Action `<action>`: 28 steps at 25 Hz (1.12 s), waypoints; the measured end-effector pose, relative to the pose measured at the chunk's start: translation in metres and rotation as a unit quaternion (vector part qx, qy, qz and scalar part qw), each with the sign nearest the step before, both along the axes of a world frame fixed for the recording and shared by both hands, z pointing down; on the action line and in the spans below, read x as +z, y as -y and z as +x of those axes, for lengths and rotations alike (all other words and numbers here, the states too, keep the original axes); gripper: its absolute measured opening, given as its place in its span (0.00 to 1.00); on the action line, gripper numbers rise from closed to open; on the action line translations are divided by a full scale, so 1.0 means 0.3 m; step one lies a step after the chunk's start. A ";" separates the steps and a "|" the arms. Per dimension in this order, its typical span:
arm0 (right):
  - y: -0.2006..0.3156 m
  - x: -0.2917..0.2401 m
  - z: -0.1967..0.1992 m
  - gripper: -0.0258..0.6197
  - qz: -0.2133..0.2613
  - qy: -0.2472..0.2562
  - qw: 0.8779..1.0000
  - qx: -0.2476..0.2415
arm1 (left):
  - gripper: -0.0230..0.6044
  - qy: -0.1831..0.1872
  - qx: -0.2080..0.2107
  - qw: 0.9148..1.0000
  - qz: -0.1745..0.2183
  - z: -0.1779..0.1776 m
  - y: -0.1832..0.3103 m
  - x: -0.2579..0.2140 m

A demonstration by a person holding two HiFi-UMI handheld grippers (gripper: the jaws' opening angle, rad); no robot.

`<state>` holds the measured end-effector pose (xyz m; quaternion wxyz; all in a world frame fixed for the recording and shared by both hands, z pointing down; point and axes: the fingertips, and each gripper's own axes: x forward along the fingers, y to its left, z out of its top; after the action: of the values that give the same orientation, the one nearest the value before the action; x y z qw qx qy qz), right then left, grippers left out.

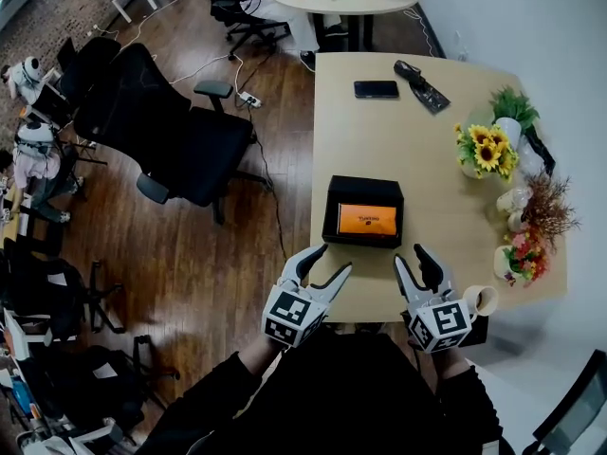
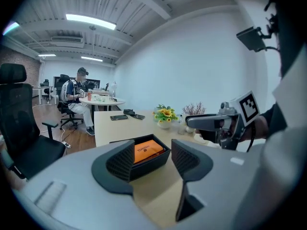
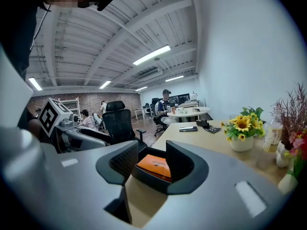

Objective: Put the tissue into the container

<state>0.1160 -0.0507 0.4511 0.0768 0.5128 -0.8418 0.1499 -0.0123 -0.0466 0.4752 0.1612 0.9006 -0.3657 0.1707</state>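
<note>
A black open container (image 1: pixel 331 212) stands on the tan table (image 1: pixel 427 150), with an orange tissue pack (image 1: pixel 367 219) lying flat inside it. My left gripper (image 1: pixel 332 260) hovers at the table's near edge, just in front of the container's left corner, open and empty. My right gripper (image 1: pixel 411 256) hovers in front of the right corner, its jaws closer together with a gap and nothing between them. In the left gripper view the orange pack (image 2: pixel 146 151) shows beyond the left gripper (image 2: pixel 152 153). In the right gripper view, the pack (image 3: pixel 156 166) lies past the right gripper (image 3: pixel 149 159).
A phone (image 1: pixel 377 89) and a dark flat object (image 1: pixel 420 85) lie at the table's far end. Sunflowers (image 1: pixel 486 150) and other flower vases (image 1: pixel 531 230) line the right edge; a white cup (image 1: pixel 481 300) sits near my right gripper. An office chair (image 1: pixel 161 126) stands left.
</note>
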 end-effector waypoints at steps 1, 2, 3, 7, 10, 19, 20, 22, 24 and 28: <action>0.001 -0.004 0.008 0.32 0.005 0.002 1.000 0.004 | 0.39 -0.001 0.001 1.000 0.002 0.006 0.000 -0.002; 0.003 -0.010 0.016 0.32 0.009 0.003 1.000 0.007 | 0.39 -0.002 0.002 1.000 0.005 0.011 0.001 -0.005; 0.005 -0.017 0.022 0.32 0.014 0.002 1.000 0.010 | 0.39 -0.002 0.003 1.000 0.009 0.015 0.001 -0.007; 0.012 -0.040 0.035 0.32 0.024 -0.004 1.000 0.014 | 0.39 -0.003 0.008 1.000 0.011 0.028 0.003 -0.013; 0.016 -0.043 0.040 0.32 0.026 -0.006 1.000 0.014 | 0.39 -0.002 0.010 1.000 0.010 0.032 0.002 -0.013; 0.021 -0.045 0.028 0.32 0.026 -0.011 1.000 0.008 | 0.39 0.000 0.010 1.000 0.004 0.030 0.004 -0.001; 0.020 -0.042 0.027 0.31 0.025 -0.011 1.000 0.007 | 0.39 0.002 0.011 1.000 0.003 0.030 0.003 0.003; 0.018 -0.043 0.024 0.31 0.026 -0.012 1.000 0.006 | 0.39 0.002 0.012 1.000 0.002 0.029 0.000 0.006; 0.019 -0.045 0.021 0.30 0.027 -0.012 1.000 0.005 | 0.39 0.003 0.012 1.000 0.002 0.029 -0.002 0.007; 0.019 -0.038 0.025 0.30 0.026 -0.011 1.000 0.006 | 0.39 0.004 0.013 1.000 0.002 0.030 -0.004 0.009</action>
<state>0.1236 -0.0564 0.4397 0.0722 0.5217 -0.8412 0.1226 -0.0033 -0.0453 0.4780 0.1554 0.9047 -0.3555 0.1759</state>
